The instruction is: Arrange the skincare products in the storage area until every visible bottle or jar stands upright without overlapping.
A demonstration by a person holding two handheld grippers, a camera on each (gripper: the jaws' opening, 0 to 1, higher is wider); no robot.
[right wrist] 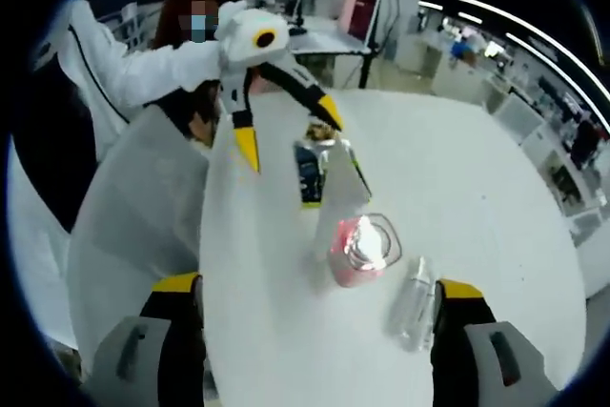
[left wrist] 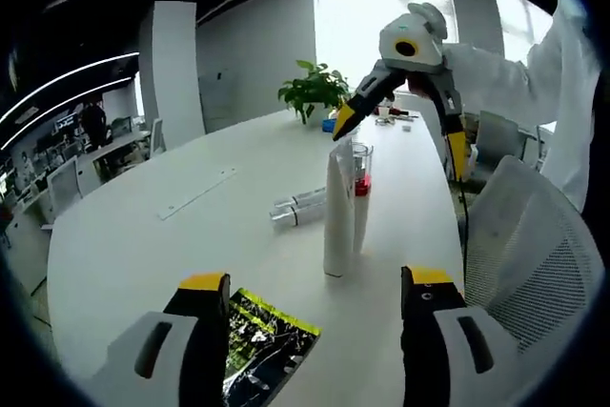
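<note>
On the white table (left wrist: pixel 143 235): skincare set, part upright.
Tall white tube (left wrist: pixel 337 216) stood; clear bottles (left wrist: pixel 297 207) lay just beside it. Both grippers, left (left wrist: pixel 315 331) and right (left wrist: pixel 400 145), hung open-jawed, empty; best grasped mid-body, tube undisturbed.

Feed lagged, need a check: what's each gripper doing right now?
Left gripper: open, holding nothing.
Right gripper: open, holding nothing.

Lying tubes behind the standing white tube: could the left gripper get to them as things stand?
Probably yes. The left gripper is open, and the lying tubes sit on bare table left of the standing tube, which only partly blocks a straight approach.
</note>
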